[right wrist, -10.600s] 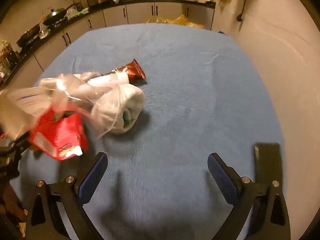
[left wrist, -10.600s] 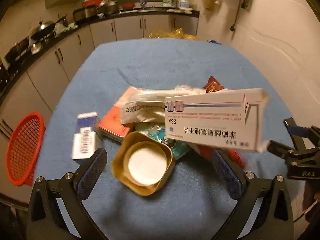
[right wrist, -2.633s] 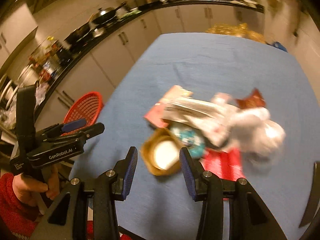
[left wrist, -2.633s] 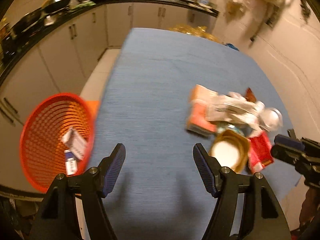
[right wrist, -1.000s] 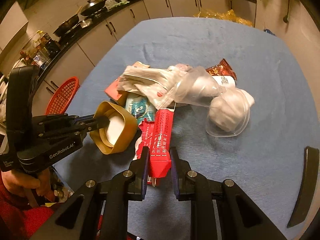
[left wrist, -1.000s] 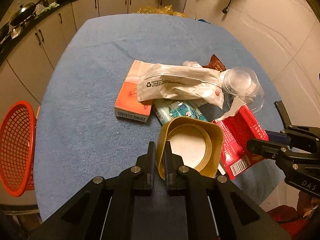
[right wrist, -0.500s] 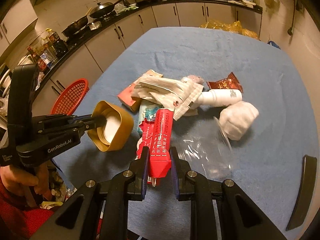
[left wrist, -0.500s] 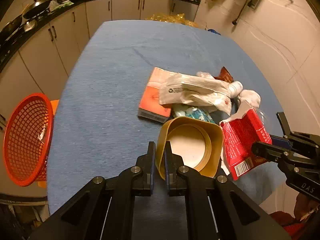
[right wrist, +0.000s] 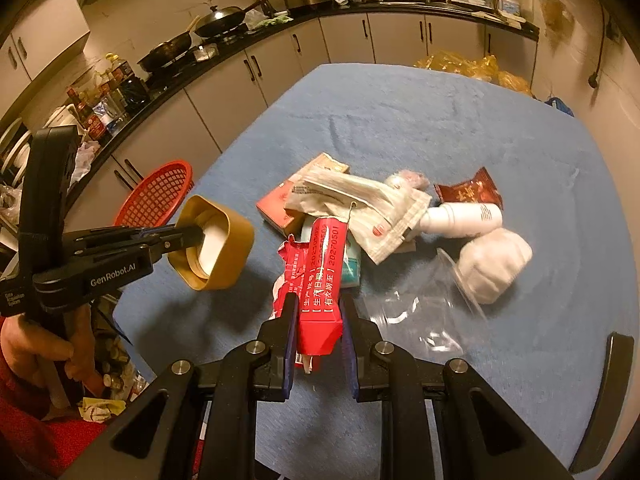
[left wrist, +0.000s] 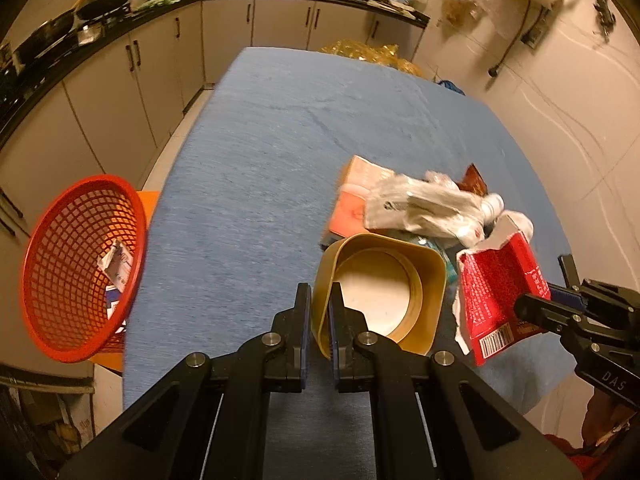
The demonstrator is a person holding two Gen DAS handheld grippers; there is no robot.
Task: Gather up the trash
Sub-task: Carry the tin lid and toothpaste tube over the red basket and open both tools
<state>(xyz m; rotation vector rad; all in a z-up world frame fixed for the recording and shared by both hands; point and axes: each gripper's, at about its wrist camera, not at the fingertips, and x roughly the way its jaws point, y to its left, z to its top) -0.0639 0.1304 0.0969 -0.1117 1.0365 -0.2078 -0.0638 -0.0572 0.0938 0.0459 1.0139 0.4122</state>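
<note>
The pile of trash at the right of the left wrist view is smeared by motion, so its print cannot be read. The paper box inside the red basket is too small to identify. In the right wrist view, the clear plastic cup at lower right is a blur.

The table wears a plain blue cloth. The basket off its left edge is bright red mesh. The cup is mustard-gold outside with a white bottom inside. The carton is red with white print and a white barcode patch. Toward the table's right edge lie an orange box, a grey-white printed pouch, a white bottle, a dark red-brown wrapper and a clear plastic lid.
</note>
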